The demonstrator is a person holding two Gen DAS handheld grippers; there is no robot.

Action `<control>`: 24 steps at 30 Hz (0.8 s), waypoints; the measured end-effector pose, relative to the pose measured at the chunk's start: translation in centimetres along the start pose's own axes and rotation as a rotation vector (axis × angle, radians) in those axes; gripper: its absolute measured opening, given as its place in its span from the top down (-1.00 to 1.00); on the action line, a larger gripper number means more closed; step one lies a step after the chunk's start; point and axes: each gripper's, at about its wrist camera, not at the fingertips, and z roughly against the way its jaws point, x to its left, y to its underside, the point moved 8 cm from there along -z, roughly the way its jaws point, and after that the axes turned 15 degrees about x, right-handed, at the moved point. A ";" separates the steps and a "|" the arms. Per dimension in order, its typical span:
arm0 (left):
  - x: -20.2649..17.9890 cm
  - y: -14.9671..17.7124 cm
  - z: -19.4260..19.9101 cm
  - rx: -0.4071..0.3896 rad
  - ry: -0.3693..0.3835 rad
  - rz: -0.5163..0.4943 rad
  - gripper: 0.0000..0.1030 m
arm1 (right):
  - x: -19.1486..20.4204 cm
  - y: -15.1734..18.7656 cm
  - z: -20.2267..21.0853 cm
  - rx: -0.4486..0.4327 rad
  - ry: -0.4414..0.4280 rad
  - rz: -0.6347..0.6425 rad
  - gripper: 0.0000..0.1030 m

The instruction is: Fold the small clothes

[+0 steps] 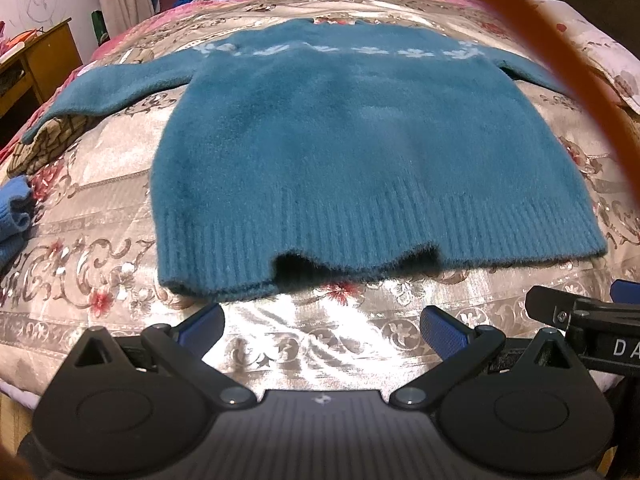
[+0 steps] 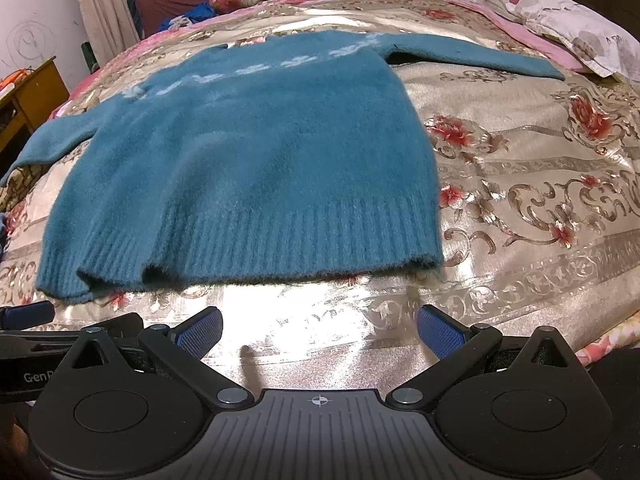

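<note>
I find the teal sweater point(image 1: 360, 152) laid flat and face down or up, I cannot tell which, on the floral bedspread point(image 1: 100, 216), body spread, both sleeves stretched out to the sides and the ribbed hem point(image 1: 380, 232) nearest my cameras. No fold has been made; I judge the task to be at its opening step, with the garment arranged and the first grasp not yet taken. My left gripper point(image 1: 322, 332) hangs just short of the hem, jaws wide apart and holding nothing. My right gripper point(image 2: 320, 330) sits near the hem's right corner point(image 2: 434, 258), likewise spread wide and empty; it is close beside the left one. The hem is slightly rucked, with a dark gap under it left of centre, which may offer a pad an entry under the cloth. The next move, in my judgement, calls for taking a sleeve or a side edge and carrying it across the body; the fuzzy knit looks thick and soft, so a deep pinch of both layers seems advisable. A pale blue knit item point(image 1: 14, 216) lies apart at the left edge, untouched.
</note>
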 end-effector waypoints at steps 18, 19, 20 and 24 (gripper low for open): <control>-0.1 0.3 -0.4 0.022 -0.006 -0.003 -1.00 | 0.1 0.2 0.0 0.009 0.003 0.004 -1.00; 0.0 0.3 -0.4 0.021 -0.009 -0.004 -1.00 | 0.1 0.3 -0.1 0.009 0.001 0.003 -1.00; 0.0 0.3 -0.4 0.021 -0.010 -0.004 -1.00 | 0.2 0.3 -0.1 0.011 0.000 0.003 -1.00; -0.1 0.3 -0.4 0.025 -0.006 0.000 -1.00 | 0.2 0.3 -0.1 0.013 0.002 0.004 -1.00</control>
